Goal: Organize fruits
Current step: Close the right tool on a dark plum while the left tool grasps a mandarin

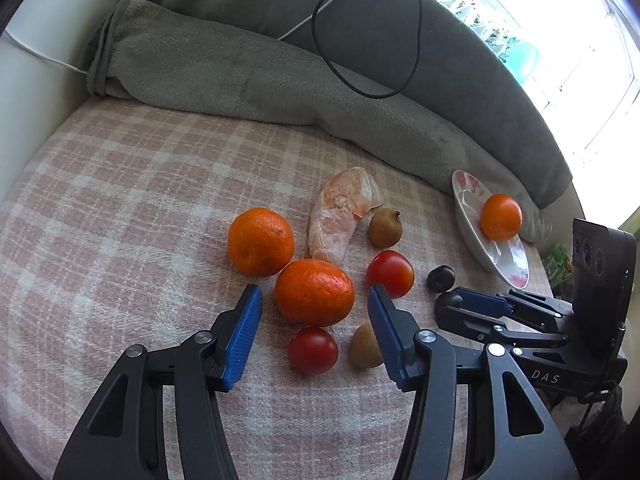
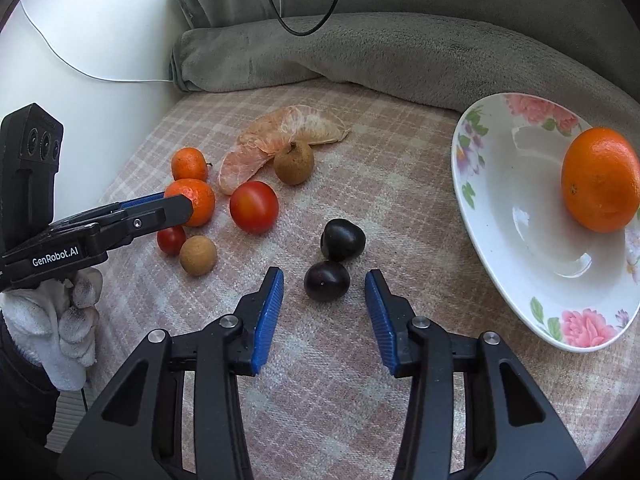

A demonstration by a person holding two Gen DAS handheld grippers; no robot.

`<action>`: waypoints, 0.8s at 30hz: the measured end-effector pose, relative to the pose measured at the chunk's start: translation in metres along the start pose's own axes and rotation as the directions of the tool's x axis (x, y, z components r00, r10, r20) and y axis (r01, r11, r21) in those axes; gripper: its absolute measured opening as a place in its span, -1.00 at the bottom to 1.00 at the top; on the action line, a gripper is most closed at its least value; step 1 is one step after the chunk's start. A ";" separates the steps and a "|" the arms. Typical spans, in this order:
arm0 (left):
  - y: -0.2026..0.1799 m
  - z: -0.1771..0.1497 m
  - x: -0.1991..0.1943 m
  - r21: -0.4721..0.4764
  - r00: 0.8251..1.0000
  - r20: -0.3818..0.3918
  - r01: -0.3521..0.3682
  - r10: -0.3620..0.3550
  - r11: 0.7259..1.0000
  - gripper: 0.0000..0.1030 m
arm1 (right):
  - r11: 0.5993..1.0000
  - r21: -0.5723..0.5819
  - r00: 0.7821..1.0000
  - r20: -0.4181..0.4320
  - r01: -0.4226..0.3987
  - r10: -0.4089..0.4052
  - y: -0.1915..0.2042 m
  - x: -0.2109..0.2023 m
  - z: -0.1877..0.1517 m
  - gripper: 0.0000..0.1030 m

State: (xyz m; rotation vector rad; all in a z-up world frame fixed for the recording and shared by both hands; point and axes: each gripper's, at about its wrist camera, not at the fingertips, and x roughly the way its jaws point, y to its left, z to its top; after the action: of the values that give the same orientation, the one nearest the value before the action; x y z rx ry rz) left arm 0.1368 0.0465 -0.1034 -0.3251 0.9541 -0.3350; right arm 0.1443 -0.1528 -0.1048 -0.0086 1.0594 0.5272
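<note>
Fruits lie loose on the checked blanket (image 2: 360, 380); one mandarin (image 2: 600, 180) already sits in the floral plate (image 2: 520, 240) at right. Your left tongs (image 1: 315, 300) straddle a mandarin (image 1: 315, 292) w/ pads apart, not touching. Your right tongs (image 2: 324, 280) flank the nearer dark plum (image 2: 326, 281), gap either side, nothing gripped.

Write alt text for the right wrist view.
The right gripper hangs open over a checked blanket, its jaws either side of a dark plum, not touching it. A flowered plate at right holds one orange; more fruit lies at left by the left gripper.
</note>
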 end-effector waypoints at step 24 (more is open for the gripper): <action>-0.004 -0.001 -0.012 0.000 0.999 0.047 -0.014 0.014 1.000 -0.24 | 1.000 0.001 0.999 0.034 -0.008 0.008 -0.002 -0.009 -0.004 -0.55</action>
State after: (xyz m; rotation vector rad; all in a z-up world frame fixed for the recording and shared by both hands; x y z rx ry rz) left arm 0.1286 0.0482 -0.0934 -0.3249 0.9099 -0.3131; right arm 0.1390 -0.1595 -0.0999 0.0057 1.0271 0.5322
